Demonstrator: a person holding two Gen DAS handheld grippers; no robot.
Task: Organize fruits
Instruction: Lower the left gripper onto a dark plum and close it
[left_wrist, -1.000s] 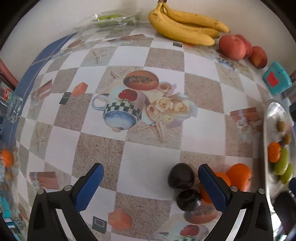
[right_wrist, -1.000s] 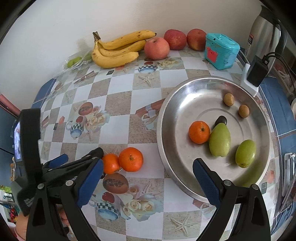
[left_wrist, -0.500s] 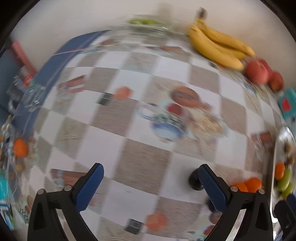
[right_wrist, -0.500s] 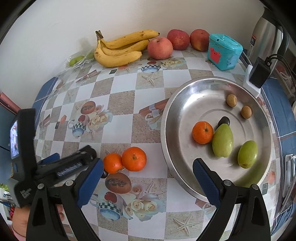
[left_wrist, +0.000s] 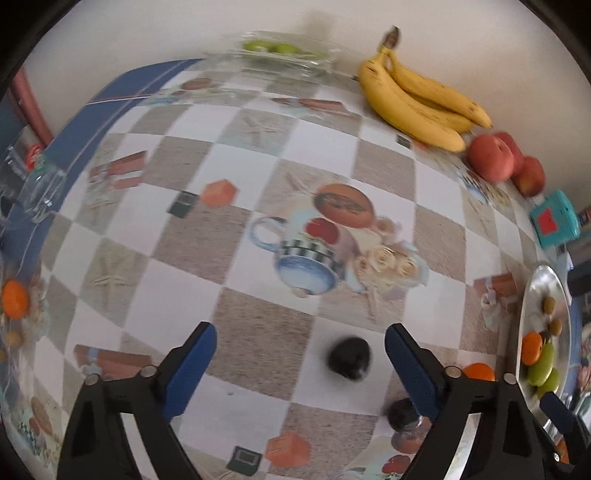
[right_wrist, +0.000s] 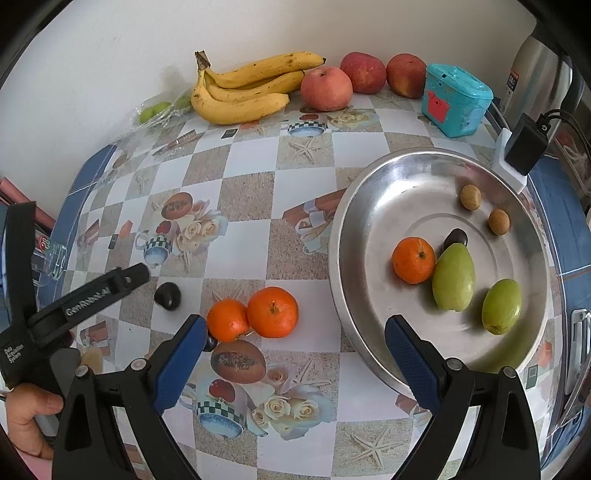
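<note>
Counter (right_wrist: 251, 206): checkered cloth printed with teacups, roses and starfish; blue border at the left and right edges.

Steel tray (right_wrist: 373, 206): right half of the right wrist view, about 3 o'clock. In it: one orange (right_wrist: 413, 260), two green mangoes (right_wrist: 453, 281) touching or just beside each other's flanks, a dark plum (right_wrist: 456, 237) tucked behind the larger mango, and two small brown fruits (right_wrist: 470, 196) toward 1 o'clock on the tray.

Banana bunch (right_wrist: 251, 88): against the wall at 12 o'clock. Just right of it, three red apples (right_wrist: 326, 88) in a row, then a teal box (right_wrist: 456, 99) at 1 o'clock. Clear bag of green fruit (right_wrist: 159, 110) at 11 o'clock.

Two loose oranges (right_wrist: 272, 312): on the counter near centre, touching each other, well left of the tray.

Left tool (left_wrist: 301, 354): jaws closing but wide apart, pads pressing on nothing. A blurred dark plum on the counter (left_wrist: 349, 356) lies between the fingers, nearer the right one, not touched. A second dark plum (left_wrist: 402, 410) sits at 5 o'clock, partly behind the right finger. In the right wrist view this tool shows at 9 o'clock, held by a hand (right_wrist: 27, 417).

Right tool (right_wrist: 295, 349): jaws spread wide, empty, hanging over the counter between the loose oranges and the tray rim.
</note>
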